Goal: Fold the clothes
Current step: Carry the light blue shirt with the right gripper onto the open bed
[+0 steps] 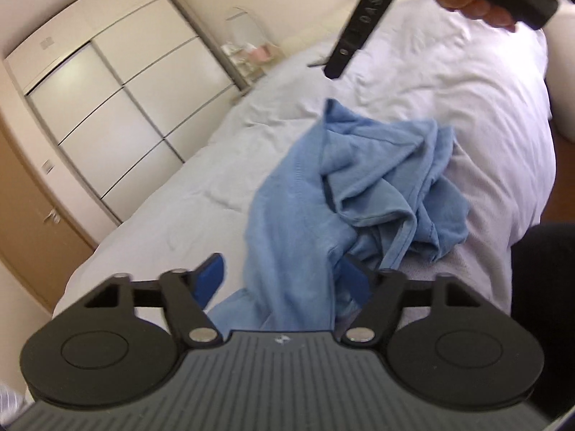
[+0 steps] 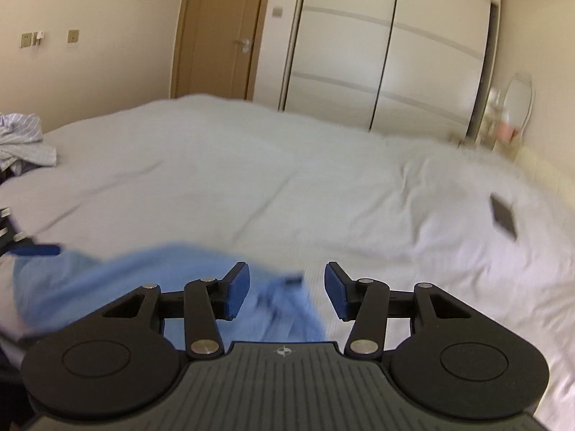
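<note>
Blue shirt (image 1: 359, 194) crumpled; long axis seemingly diagonal.

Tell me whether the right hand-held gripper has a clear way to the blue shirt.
Probably yes. The right hand-held gripper stands open just above the blue shirt, whose crumpled edge lies between its fingers. Only the white bed is beneath; nothing blocks it.

black tongs (image 1: 284, 283) w/ blue pads (image 1: 210, 280), silver screws, ribbed grey housing, round side discs
</note>
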{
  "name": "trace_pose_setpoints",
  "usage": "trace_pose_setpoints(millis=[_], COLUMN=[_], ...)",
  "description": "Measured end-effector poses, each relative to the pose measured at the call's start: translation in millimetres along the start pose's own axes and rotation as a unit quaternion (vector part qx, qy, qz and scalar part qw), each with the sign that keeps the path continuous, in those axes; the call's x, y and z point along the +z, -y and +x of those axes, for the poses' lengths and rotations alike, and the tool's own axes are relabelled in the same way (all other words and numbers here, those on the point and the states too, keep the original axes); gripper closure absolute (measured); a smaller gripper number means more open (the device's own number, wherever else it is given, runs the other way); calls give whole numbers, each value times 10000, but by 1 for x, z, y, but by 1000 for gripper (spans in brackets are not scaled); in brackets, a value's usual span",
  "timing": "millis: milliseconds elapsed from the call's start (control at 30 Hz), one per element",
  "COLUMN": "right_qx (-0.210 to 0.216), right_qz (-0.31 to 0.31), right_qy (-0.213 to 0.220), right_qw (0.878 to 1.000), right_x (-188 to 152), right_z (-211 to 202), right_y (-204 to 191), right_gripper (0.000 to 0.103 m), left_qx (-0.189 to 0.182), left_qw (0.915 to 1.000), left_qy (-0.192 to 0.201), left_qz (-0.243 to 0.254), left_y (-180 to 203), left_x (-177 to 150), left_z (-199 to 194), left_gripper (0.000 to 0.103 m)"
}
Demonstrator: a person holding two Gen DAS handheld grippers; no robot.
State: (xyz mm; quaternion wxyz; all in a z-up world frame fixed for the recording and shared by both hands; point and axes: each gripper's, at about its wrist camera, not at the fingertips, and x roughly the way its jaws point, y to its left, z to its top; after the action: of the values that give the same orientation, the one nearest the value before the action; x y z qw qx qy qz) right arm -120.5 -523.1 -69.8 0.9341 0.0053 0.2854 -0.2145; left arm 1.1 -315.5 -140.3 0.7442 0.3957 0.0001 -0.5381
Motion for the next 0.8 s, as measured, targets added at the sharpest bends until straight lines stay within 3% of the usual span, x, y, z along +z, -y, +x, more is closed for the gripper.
trace_pose_setpoints(millis=[100, 167, 200, 233, 333, 400, 467, 567, 800], right_qx=[60, 47, 63, 85, 147, 205, 279, 426, 749], right_qz=[153, 264, 321, 352, 355, 285, 115, -158, -675], right_qy=[-297, -458, -505, -503, -375, -252, -172, -120, -136], right_qw=[9994, 9986, 9982, 9981, 9986, 9991, 9994, 9989, 9948], right_x=[-30, -47, -53, -57, -61, -54, -47, -37, -26], right_z=[7, 13, 15, 16, 18, 21, 30, 48, 68], right_y=[4, 8, 11, 15, 23, 28, 29, 27, 13], right_gripper=[54, 54, 54, 54, 54, 53, 53, 53, 54], left_qx=[-25, -6, -28, -75, -106, -53, 71, 74, -81], left_qw=[9976, 9933, 9929, 9950, 9999, 9973, 9940, 9891, 9889], left_qy=[-20, -20, -25, -8, 59, 89, 118, 106, -58], left_qz=[695, 1159, 1186, 996, -45, -723, -1081, -1466, -1485], left_y=[13, 17, 14, 5, -38, -69, -93, -121, -122], left_x=[3, 3, 5, 7, 12, 14, 13, 10, 7], left_z=[16, 24, 27, 28, 29, 30, 31, 34, 54], left_gripper=[60, 79, 95, 98, 98, 99, 100, 100, 94])
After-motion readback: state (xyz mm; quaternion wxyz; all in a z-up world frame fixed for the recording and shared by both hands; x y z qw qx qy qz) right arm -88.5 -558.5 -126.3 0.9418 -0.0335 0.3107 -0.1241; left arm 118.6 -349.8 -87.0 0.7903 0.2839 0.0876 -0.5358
